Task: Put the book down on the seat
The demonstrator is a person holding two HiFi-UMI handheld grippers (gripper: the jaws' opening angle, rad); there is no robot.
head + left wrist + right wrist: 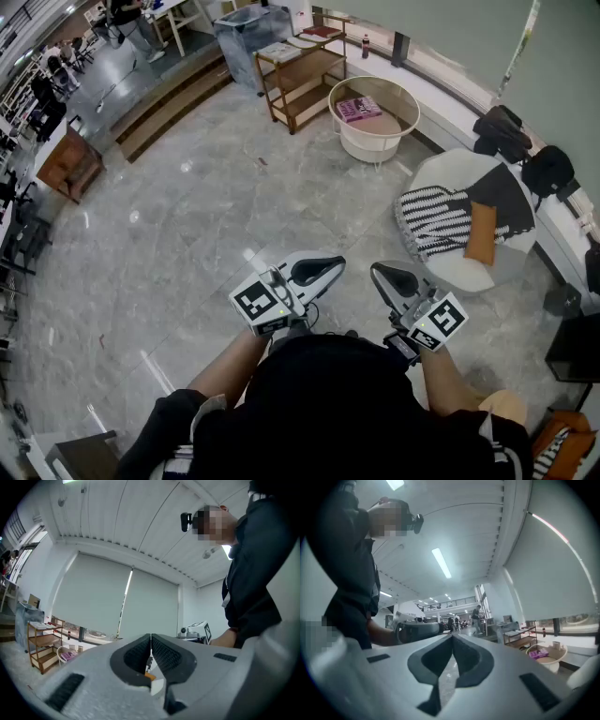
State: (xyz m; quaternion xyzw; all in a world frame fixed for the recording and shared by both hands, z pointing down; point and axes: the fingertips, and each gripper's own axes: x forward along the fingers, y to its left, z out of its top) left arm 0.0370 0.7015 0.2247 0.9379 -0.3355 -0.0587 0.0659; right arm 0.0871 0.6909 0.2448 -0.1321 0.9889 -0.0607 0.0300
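Head view, looking steeply down on a pale marble floor, with the person's dark top filling the bottom edge.

At 10 o'clock, far left, stands a small wooden cabinet [67, 161]; wide steps [173, 103] rise at 11 o'clock. Close to the body, the left gripper [323, 269] is held level with its jaws pressed together and nothing between them. At 12 o'clock is an open wooden shelf unit [300, 70]. Just to its right is a round white table with a raised rim [373, 141], and the book [359, 109] – pink-covered – lies flat inside it, well away from both grippers. The right gripper [386, 277] mirrors the left: level, jaws closed tight, empty. At 2 o'clock is the seat [466, 275], a round white chair half covered by a black-and-white striped throw [433, 222] and an orange cushion [482, 232]. Dark bags [525, 155] sit on the ledge behind it.

The book has not yet been picked up. What could go wrong from here:
- The book lies flat below the table's rim, so closed or poorly angled jaws would probably push it about rather than grip it.
- The seat has little bare surface – a book set on the throw or against the cushion could tilt and slide to the floor.
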